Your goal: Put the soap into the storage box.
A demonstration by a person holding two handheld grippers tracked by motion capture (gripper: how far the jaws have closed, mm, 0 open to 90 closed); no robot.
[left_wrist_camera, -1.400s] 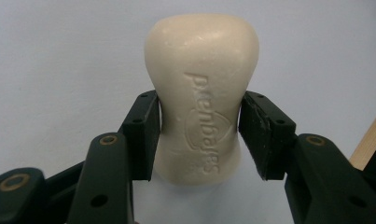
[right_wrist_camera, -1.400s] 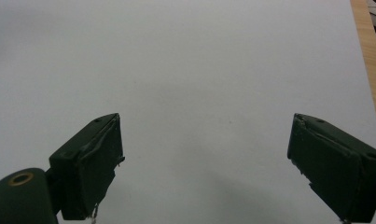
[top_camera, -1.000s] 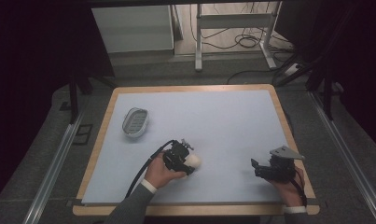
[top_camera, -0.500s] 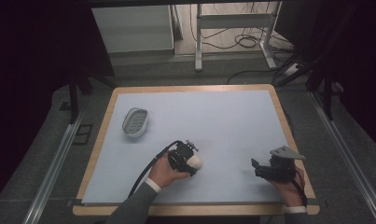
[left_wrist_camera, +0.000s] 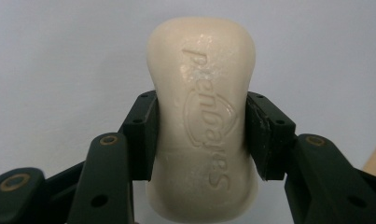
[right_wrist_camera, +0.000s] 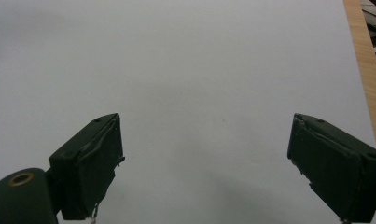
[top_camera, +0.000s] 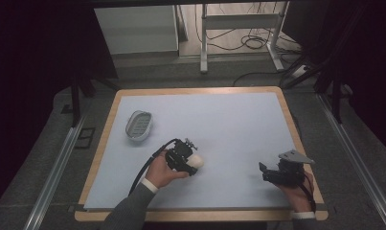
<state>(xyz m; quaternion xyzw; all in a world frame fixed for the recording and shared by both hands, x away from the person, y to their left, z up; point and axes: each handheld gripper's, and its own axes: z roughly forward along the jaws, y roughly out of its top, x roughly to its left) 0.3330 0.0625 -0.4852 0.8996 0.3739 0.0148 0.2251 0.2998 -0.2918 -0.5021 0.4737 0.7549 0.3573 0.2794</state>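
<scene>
Soap [left_wrist_camera: 202, 116] sits pinched between the jaws of the left hand-held gripper [left_wrist_camera: 202, 135], a cream-white bar with a raised brand word running along its face and small drops or bumps on its surface. In the left gripper view the two black pads press on the bar's narrowed middle from either side, and the bar's rounded far end reaches past them over the pale table top. From the high view the left hand-held gripper [top_camera: 189, 160] lies near the middle of the table's front half, held in the person's left hand [top_camera: 161, 172], with its black cable curving back toward the sleeve; the soap [top_camera: 196, 160] shows as a pale lump at its tip. The right hand-held gripper [top_camera: 262, 171] rests low near the front right corner, in the right hand [top_camera: 295, 190], a grey plate on top. Its jaws stand spread wide apart in the right gripper view [right_wrist_camera: 204, 158], with nothing but bare surface between them. A small oval soap dish [top_camera: 139, 126] lies toward the left side of the table [top_camera: 238, 110], well apart from both hands. A wooden rim borders the pale surface.
</scene>
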